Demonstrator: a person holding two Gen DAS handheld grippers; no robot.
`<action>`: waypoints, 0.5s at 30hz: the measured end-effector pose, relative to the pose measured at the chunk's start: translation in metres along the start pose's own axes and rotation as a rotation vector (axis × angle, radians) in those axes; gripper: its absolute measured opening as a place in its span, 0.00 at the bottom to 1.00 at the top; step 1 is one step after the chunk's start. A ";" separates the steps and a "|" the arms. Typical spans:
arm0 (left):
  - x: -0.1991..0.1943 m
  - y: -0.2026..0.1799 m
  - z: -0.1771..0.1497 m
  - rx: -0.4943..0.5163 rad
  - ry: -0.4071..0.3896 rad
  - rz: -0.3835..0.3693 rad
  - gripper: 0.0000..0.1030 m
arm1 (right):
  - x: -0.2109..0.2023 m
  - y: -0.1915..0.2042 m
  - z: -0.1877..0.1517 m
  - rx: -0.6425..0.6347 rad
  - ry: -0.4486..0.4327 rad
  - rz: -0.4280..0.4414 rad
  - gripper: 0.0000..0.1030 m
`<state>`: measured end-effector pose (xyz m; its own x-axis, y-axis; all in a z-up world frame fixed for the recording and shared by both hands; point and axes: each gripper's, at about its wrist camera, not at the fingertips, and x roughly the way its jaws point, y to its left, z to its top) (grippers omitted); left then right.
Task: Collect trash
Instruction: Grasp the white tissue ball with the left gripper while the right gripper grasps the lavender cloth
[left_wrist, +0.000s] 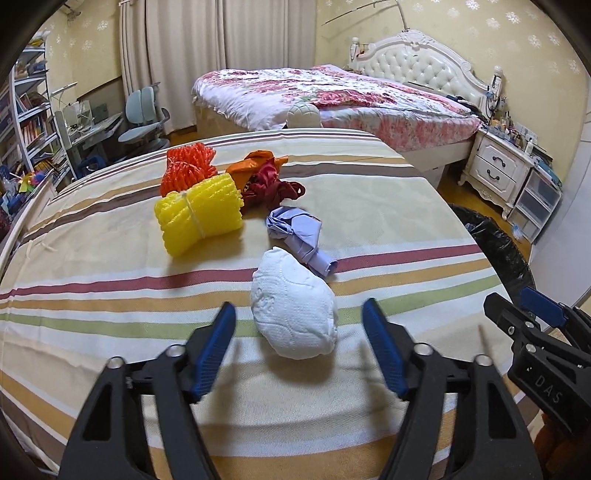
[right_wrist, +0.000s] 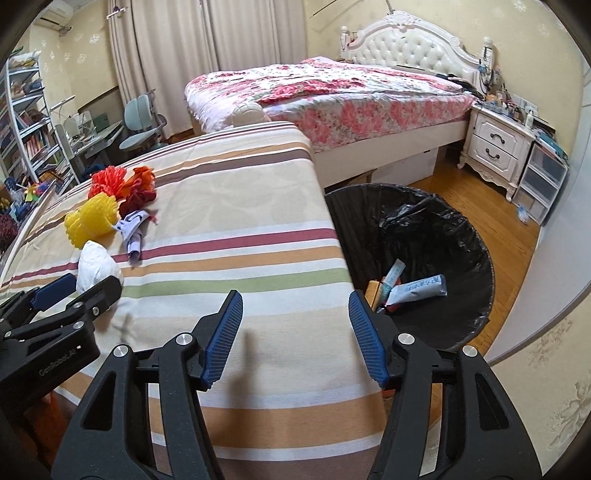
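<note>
Tools both spread wide: left tool (left_wrist: 298, 314) marked "GenRobot.AI", right tool (right_wrist: 295, 304) marked "DAS".

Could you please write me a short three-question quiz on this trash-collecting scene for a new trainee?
1. True or false: the left gripper is shut on the white paper wad.
2. Which lies nearest the white wad? A) yellow foam net B) crumpled lilac paper C) orange foam net
3. Fill in: the black-lined trash bin stands on the floor, off the table's ____ edge, by the right gripper.

Key: 1 false; 2 B; 3 right.
</note>
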<state>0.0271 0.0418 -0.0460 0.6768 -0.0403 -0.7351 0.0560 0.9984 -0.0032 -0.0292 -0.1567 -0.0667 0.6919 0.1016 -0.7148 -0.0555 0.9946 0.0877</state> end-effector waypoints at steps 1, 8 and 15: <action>0.001 0.001 -0.002 0.001 0.006 -0.004 0.52 | 0.001 0.002 0.000 -0.006 0.002 0.003 0.57; 0.000 0.007 -0.005 0.005 0.008 -0.044 0.36 | 0.004 0.021 0.003 -0.044 0.009 0.024 0.57; -0.014 0.029 -0.011 -0.016 -0.023 -0.022 0.36 | 0.012 0.050 0.009 -0.102 0.025 0.074 0.57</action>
<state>0.0115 0.0721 -0.0434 0.6919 -0.0627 -0.7193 0.0595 0.9978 -0.0297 -0.0173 -0.1064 -0.0649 0.6654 0.1738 -0.7260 -0.1796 0.9812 0.0702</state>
